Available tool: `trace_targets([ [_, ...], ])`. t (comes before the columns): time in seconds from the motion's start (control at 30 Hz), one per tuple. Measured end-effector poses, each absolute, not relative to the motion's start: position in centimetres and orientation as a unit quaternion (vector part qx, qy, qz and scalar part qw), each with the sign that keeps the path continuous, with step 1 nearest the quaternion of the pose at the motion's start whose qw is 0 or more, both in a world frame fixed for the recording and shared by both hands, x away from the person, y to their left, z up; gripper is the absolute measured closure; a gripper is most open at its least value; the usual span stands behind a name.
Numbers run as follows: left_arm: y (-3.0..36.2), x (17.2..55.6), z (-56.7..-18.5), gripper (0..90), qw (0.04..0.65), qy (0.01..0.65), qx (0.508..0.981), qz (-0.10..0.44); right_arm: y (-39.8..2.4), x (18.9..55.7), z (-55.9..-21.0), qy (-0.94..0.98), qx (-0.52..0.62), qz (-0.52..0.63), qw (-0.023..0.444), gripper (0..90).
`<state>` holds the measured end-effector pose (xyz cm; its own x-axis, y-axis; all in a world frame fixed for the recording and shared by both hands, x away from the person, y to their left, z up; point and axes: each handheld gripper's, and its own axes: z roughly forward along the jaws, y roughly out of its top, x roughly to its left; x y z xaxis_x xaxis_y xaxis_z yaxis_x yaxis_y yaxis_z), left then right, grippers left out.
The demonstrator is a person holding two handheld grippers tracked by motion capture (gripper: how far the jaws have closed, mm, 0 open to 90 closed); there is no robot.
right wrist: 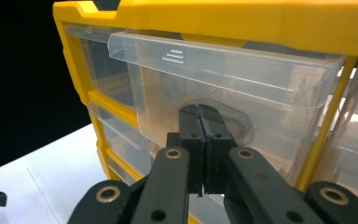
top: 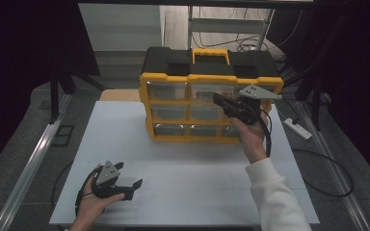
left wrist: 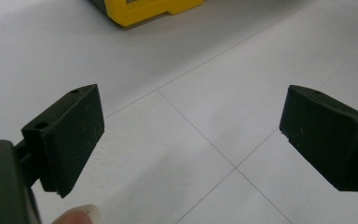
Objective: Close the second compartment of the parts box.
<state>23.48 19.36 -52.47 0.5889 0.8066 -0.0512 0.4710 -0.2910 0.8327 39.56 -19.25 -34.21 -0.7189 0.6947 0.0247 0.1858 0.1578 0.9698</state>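
In the high view, a yellow and black drawer cabinet stands at the far side of the white table, and the right gripper is held up against its front at the top row, near the middle drawer, while the left gripper rests low near the front left of the table, well apart from the cabinet. The left gripper view looks along its own jaws, spread wide over bare table with nothing between them, a yellow corner of the cabinet showing far off. In the right gripper view the jaws are pressed together, their tips at the curved pull tab of a clear drawer that already stands a little proud of the yellow frame; whether they pinch the tab's thin lip or only touch it I cannot tell. To do this step well, I would keep the grip square on the tab and draw straight back along the drawer's run, level and slow, so the cabinet neither tips nor slides; the idle left gripper could brace the cabinet's front if it starts to shift.
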Motion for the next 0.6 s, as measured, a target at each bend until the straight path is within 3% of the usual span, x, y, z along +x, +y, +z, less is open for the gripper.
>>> trace_targets([
  [0.6, 19.4, 23.5, -52.5, 7.3, 0.433, 0.411, 0.779, 0.194, -19.2, 40.7, -34.2, 0.724, 0.318, 0.568, 0.227, 88.7],
])
